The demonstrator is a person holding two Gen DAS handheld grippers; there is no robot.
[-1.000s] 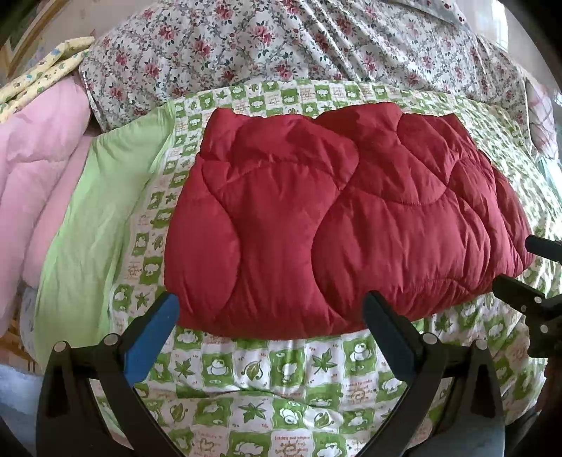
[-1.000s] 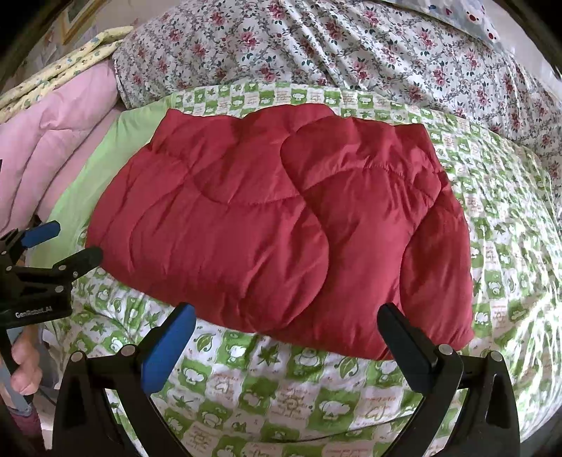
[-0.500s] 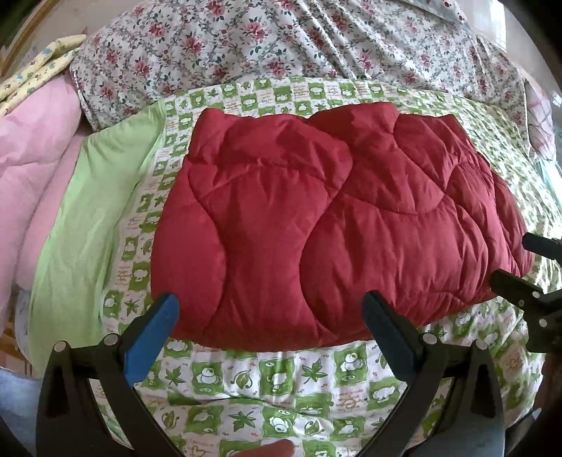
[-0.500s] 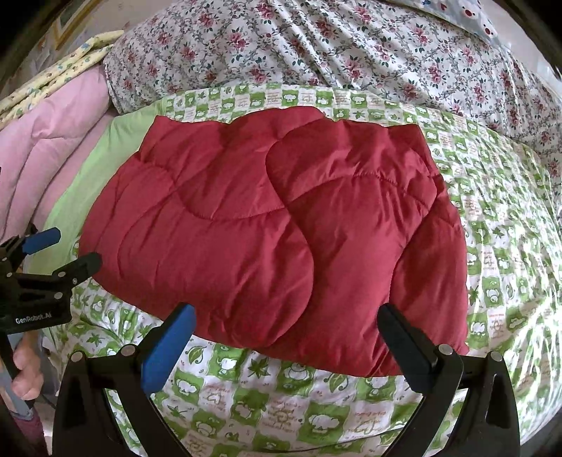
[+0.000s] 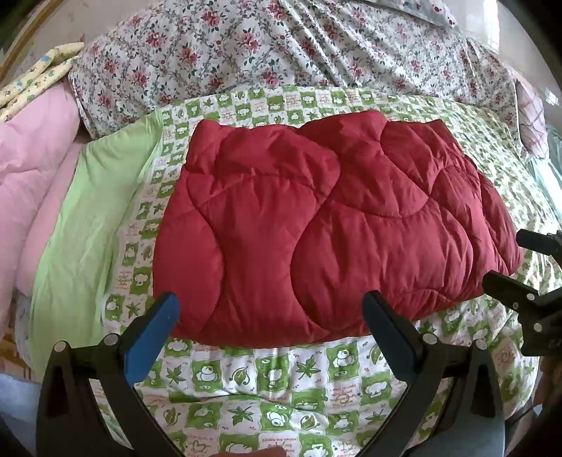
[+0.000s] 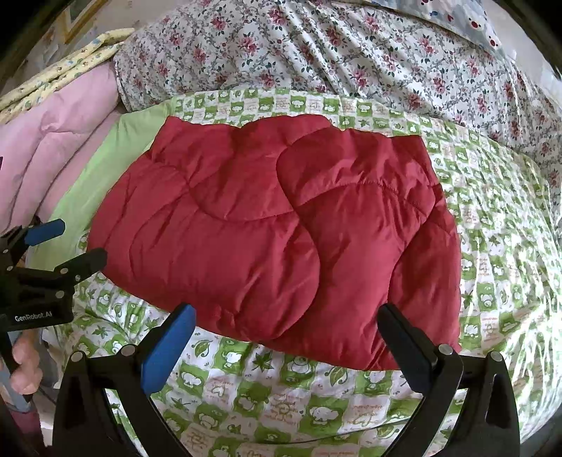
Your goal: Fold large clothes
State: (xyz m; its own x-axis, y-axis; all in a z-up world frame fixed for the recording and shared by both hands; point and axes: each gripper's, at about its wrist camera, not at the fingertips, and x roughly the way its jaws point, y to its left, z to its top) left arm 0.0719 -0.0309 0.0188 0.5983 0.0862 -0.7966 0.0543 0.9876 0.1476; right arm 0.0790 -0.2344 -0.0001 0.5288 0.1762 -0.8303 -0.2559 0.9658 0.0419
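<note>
Left gripper (image 5: 270, 316): black two-finger tool, one finger faced with a blue pad, the other black; jaws spread wide, nothing between them. Held low over the near edge of the bed, pointing across it, fingertips just short of the near hem of the garment.

Right gripper (image 6: 286, 327): same build, jaws likewise spread and empty, held level beside the left one, fingertips overlapping the near hem in view; whether they touch the fabric cannot be told.

Red quilted padded garment (image 5: 326, 232): folded into a broad, puffy block with curved stitch lines, lying flat on the green-and-white checked bedsheet with cartoon prints (image 5: 281, 386), roughly central, free of both tools.

Surroundings: plain light-green cloth (image 5: 87, 228) along the sheet's left side; pink quilted bedding (image 5: 31, 158) stacked beyond it; white floral-print cover with red roses (image 5: 281, 45) heaped behind the garment.

Left wrist view only: the right gripper's fingers entering from the right edge, close to the garment's right corner; a strip of pink-checked fabric (image 5: 532, 119) at far right.

Right wrist view only: the left gripper at the left edge, its body lettered "GenRobot.AI", with the person's hand (image 6: 24, 365) curled round the handle below it; a framed picture corner (image 6: 82, 14) on the wall at upper left.
</note>
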